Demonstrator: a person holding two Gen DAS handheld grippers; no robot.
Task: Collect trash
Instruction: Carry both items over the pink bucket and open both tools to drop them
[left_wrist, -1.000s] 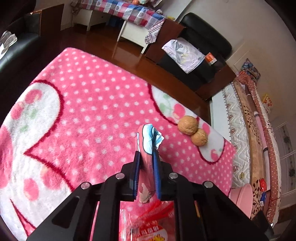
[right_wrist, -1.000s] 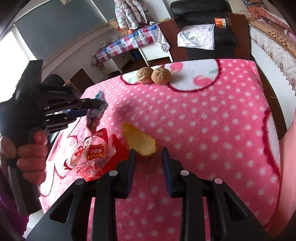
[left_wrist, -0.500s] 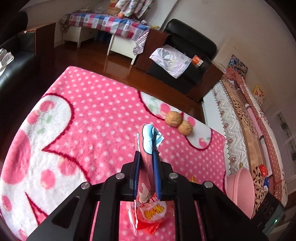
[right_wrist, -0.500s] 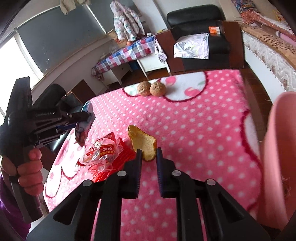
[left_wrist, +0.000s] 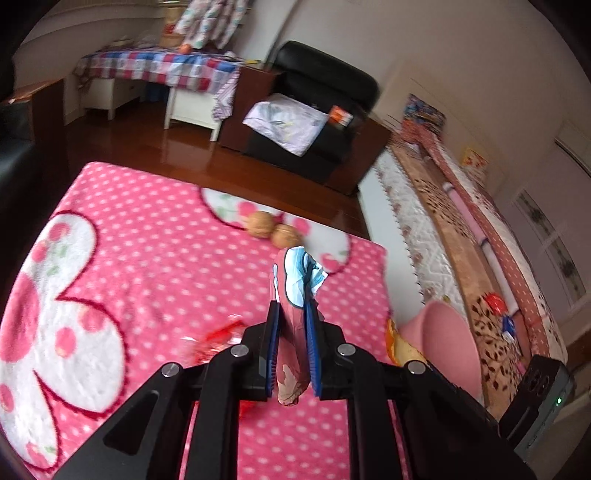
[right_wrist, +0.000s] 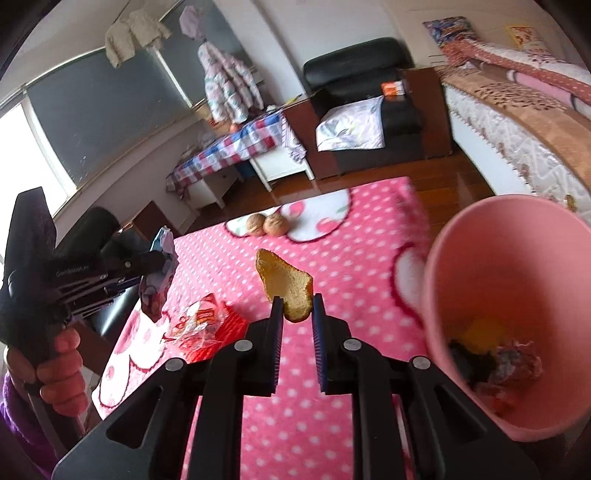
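Observation:
My left gripper (left_wrist: 292, 317) is shut on a pink and blue wrapper (left_wrist: 295, 280), held above the pink dotted blanket (left_wrist: 147, 266); it also shows in the right wrist view (right_wrist: 157, 273). My right gripper (right_wrist: 297, 308) is shut on an orange peel (right_wrist: 286, 284), lifted off the blanket. A pink bin (right_wrist: 491, 280) is at the right, with trash in its bottom; it also shows in the left wrist view (left_wrist: 447, 339). A red and clear snack bag (right_wrist: 207, 325) lies on the blanket.
Two walnuts (right_wrist: 266, 224) lie at the blanket's far edge. Beyond are wood floor, a black armchair (right_wrist: 362, 88), a checked-cloth table (right_wrist: 236, 144) and a bed (right_wrist: 517, 122) at right.
My right gripper closed on the orange peel and lifted it toward the pink bin. My left gripper rose and shifted right with the wrapper still held.

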